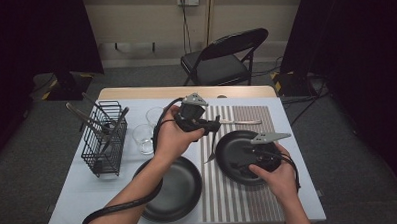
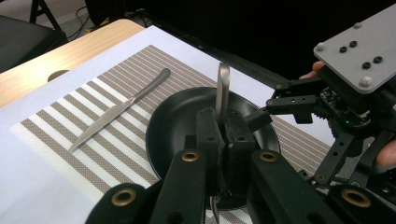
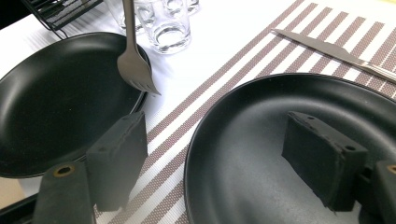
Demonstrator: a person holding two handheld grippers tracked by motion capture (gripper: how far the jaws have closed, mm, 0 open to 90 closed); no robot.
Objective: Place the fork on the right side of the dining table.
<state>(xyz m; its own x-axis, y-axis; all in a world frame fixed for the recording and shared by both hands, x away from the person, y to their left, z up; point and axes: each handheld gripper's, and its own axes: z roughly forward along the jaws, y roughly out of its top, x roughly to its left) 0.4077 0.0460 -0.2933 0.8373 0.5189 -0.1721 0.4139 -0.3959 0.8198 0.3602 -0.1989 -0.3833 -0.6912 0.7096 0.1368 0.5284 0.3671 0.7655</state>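
Observation:
My left gripper (image 1: pixel 214 125) hangs above the striped placemat (image 1: pixel 239 195), shut on the handle of a metal fork (image 1: pixel 212 144). In the left gripper view the handle (image 2: pixel 222 91) sticks out past the closed left gripper (image 2: pixel 224 135). The fork's tines (image 3: pixel 135 70) point down near the edge of the left black plate (image 3: pixel 56 102). My right gripper (image 1: pixel 255 151) rests low over the right black plate (image 1: pixel 233 158). In the right gripper view the right gripper (image 3: pixel 219 158) is open, one jaw inside that plate (image 3: pixel 261 140) and one outside its rim.
A table knife (image 1: pixel 239 122) lies on the placemat behind the right plate. Two clear glasses (image 1: pixel 145 139) stand left of the mat, beside a black wire basket (image 1: pixel 105 138) holding utensils. A second black plate (image 1: pixel 171 190) sits near the front edge. A folding chair (image 1: pixel 224 58) stands beyond the table.

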